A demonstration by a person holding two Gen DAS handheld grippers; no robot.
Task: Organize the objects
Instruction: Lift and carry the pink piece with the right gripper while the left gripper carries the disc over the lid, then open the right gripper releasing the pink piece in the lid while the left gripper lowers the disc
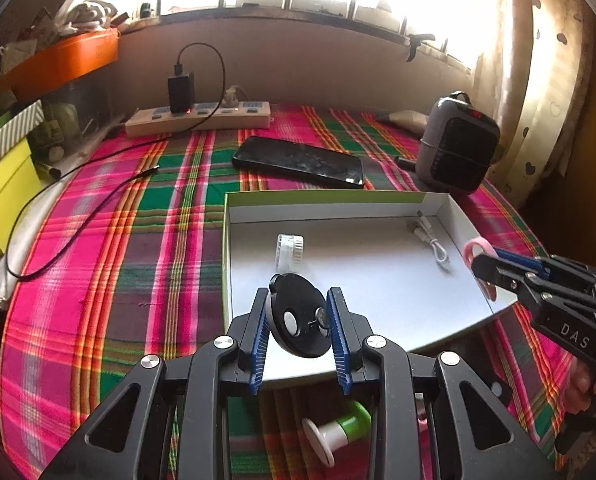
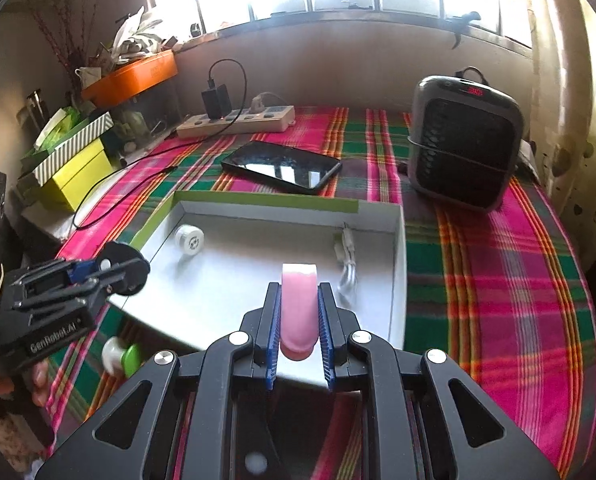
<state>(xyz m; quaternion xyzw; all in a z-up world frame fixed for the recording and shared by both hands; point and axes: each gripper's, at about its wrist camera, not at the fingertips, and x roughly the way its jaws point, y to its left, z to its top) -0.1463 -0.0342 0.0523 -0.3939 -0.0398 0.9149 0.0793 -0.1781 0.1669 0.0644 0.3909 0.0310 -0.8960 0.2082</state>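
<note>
A shallow white box [image 1: 378, 280] [image 2: 226, 292] with a green rim lies on the plaid cloth. Inside it rest a small white ribbed cap [image 1: 289, 252] [image 2: 189, 241] and a coiled white cable [image 1: 432, 238] [image 2: 348, 258]. My left gripper [image 1: 298, 320] is shut on a black round disc [image 1: 298, 316] [image 2: 124, 266], held over the box's near left edge. My right gripper [image 2: 298, 312] is shut on a pink tape roll [image 2: 298, 308] [image 1: 476, 250], held over the box's near right side. A white and green spool [image 1: 338, 428] [image 2: 122, 356] lies on the cloth in front of the box.
Behind the box lie a black phone [image 1: 298, 160] [image 2: 282, 166], a power strip [image 1: 198, 118] [image 2: 238, 120] with a black charger and trailing cable, and a grey heater [image 1: 458, 144] [image 2: 464, 140]. Yellow boxes [image 1: 2, 188] [image 2: 74, 172] and an orange tray [image 1: 62, 60] crowd the left.
</note>
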